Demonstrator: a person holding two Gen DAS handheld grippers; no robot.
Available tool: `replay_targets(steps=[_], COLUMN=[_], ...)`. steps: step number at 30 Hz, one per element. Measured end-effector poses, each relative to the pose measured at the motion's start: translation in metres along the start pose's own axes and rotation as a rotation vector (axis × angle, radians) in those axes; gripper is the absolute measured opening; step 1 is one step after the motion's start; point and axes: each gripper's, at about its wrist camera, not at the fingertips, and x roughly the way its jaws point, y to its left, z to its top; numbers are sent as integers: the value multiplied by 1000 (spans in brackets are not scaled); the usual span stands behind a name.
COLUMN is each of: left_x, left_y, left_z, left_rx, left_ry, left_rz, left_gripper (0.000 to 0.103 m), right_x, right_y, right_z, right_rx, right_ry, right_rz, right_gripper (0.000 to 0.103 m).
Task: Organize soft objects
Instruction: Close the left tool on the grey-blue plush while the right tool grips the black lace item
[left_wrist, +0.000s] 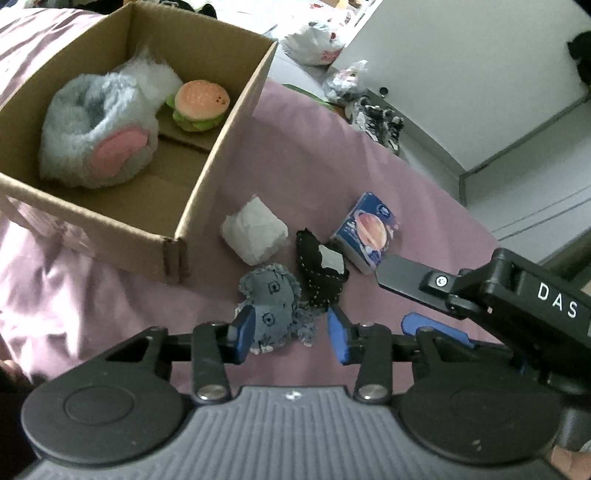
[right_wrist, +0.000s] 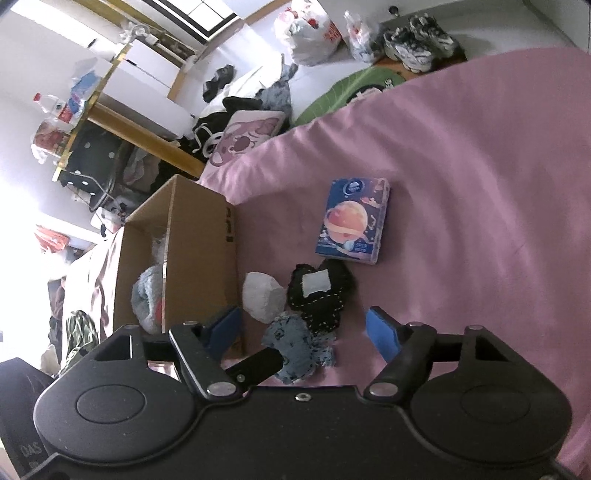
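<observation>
On the bed, left claw (left_wrist: 290, 332): I hold it spread around the blue toy (left_wrist: 271, 310).
Right claw (right_wrist: 303, 332): spread, empty.
Risk: snagging the black toy (left_wrist: 321, 273) touching it.

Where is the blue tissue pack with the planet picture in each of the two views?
Left wrist view: the tissue pack lies right of centre on the pink sheet, right of the black felt piece.
Right wrist view: the tissue pack lies near the centre, above the black felt piece.
Shared landmark: the cardboard box.
</observation>
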Motion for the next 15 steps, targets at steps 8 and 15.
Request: replay_targets(steps=[8, 15], left_x=[23, 35], left_y=[-1, 4], left_z=[-1, -3], left_rx=[-12, -19], left_ry=[-11, -13], left_rz=[77, 116], left_gripper=[42, 42], right_x=[21, 41], right_y=[-7, -7], right_z=[10, 18], right_rx=[15, 0], right_ry=[45, 88], right_rz=[-5, -7], right_gripper=[71, 67])
